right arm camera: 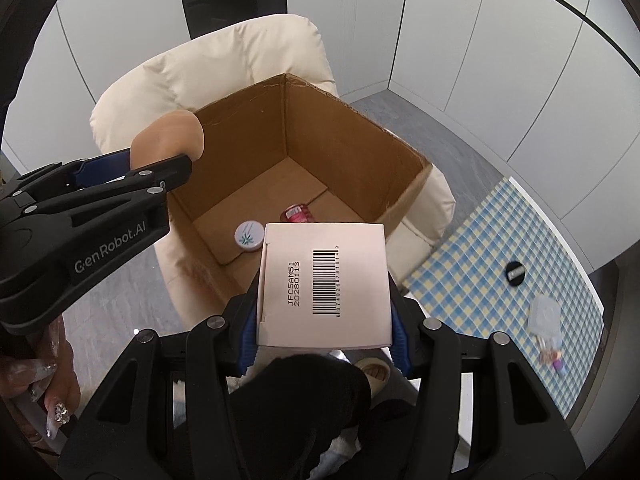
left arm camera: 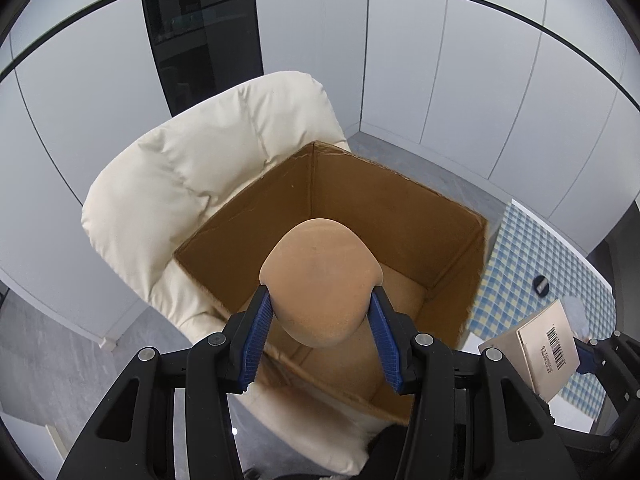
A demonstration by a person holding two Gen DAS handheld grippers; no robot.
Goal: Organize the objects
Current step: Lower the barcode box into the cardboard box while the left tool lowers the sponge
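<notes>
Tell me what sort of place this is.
Probably a home or office room being tidied: a cream padded armchair carries an open cardboard box, a table beside it has a blue-and-yellow checked tablecloth, and pale panelled walls surround them.

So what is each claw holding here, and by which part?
Left claw pinches a tan sponge by its lower sides; right claw clamps a pale barcoded box by its side edges.

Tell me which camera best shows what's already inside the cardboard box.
The right wrist view: it looks down to the cardboard box floor, showing a white round lid and a red item. In the left wrist view, the tan sponge in the left claw blocks the floor.
</notes>
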